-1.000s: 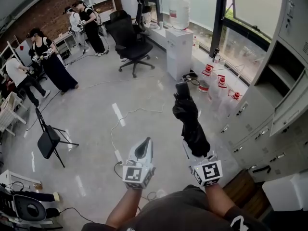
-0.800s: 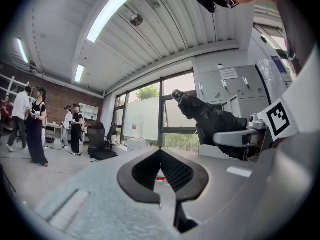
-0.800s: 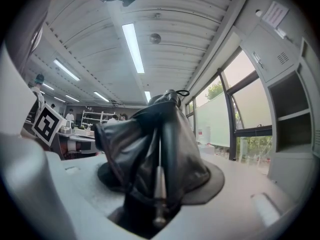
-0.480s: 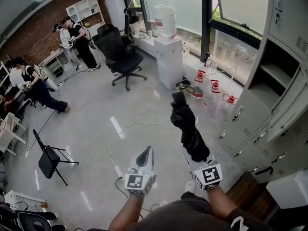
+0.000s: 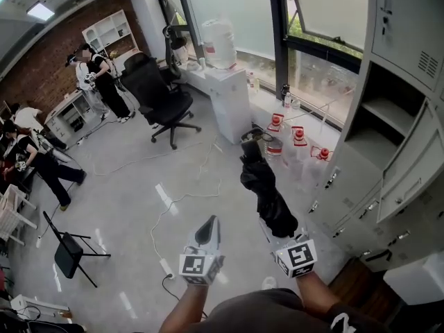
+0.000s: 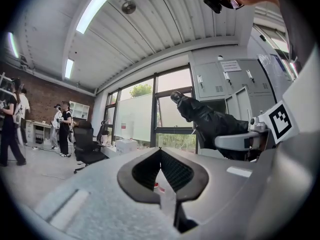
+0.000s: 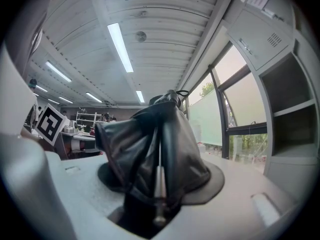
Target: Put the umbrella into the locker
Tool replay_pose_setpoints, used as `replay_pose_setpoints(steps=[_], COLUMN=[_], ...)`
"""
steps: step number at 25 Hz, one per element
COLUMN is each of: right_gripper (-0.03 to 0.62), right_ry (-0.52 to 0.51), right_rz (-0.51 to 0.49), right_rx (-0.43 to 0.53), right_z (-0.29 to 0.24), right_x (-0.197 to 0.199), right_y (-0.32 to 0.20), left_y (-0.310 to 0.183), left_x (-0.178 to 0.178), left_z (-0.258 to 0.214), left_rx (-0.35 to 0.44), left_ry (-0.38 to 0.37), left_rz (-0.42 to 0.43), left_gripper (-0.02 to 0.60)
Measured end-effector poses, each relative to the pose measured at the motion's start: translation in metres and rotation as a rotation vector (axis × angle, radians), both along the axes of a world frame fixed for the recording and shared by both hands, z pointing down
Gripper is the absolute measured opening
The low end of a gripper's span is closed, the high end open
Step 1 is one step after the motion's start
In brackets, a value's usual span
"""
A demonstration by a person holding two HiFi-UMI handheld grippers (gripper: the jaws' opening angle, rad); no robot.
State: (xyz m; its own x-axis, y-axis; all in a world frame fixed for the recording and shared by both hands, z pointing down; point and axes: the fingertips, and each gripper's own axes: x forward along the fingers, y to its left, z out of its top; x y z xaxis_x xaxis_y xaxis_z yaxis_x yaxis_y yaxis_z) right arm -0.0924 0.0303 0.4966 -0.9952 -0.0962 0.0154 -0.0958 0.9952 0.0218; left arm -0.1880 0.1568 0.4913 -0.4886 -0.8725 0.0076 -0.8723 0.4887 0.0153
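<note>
A folded black umbrella [image 5: 262,186] points away from me toward the window, and my right gripper [image 5: 274,226] is shut on its lower end. It fills the right gripper view, where the umbrella [image 7: 155,154] sits pinched between the jaws. My left gripper [image 5: 207,233] hovers beside it at the left, shut with nothing in it, its tips [image 6: 160,150] touching. In the left gripper view the umbrella [image 6: 210,120] shows to the right. The grey lockers [image 5: 409,186] stand at the right, with one open compartment [image 5: 388,116] whose door hangs ajar.
A black office chair [image 5: 163,103] and a white cabinet [image 5: 232,106] carrying a water bottle [image 5: 218,44] stand ahead by the window. Red-capped bottles [image 5: 295,141] sit on the floor near the lockers. Cables [image 5: 180,200] trail across the floor. A folding chair [image 5: 66,252] and several people [image 5: 97,78] are at the left.
The whole scene has slid left and the lockers have come nearer. Both grippers travelled along together, the right still holding the umbrella in the same pose.
</note>
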Motion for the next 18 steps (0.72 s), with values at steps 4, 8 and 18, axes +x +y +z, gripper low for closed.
replay_pose_setpoints(steps=[4, 8, 18], right_gripper=[0.244, 0.244, 0.245], right_ry=[-0.007, -0.004, 0.004], right_rz=[0.008, 0.031, 0.109], right_rx=[-0.028, -0.037, -0.068], right_z=[0.003, 0.007, 0.016], right_x=[0.0, 0.001, -0.003], right_y=[-0.031, -0.061, -0.104], left_y=[-0.033, -0.065, -0.112], left_x=[-0.006, -0.006, -0.02], left_z=[0.009, 0.006, 0.022], left_rx=[-0.028, -0.022, -0.054], left_ry=[-0.013, 0.0, 0.028], left_rz=[0.013, 0.038, 0.11], left_gripper=[0.005, 0.005, 0.005])
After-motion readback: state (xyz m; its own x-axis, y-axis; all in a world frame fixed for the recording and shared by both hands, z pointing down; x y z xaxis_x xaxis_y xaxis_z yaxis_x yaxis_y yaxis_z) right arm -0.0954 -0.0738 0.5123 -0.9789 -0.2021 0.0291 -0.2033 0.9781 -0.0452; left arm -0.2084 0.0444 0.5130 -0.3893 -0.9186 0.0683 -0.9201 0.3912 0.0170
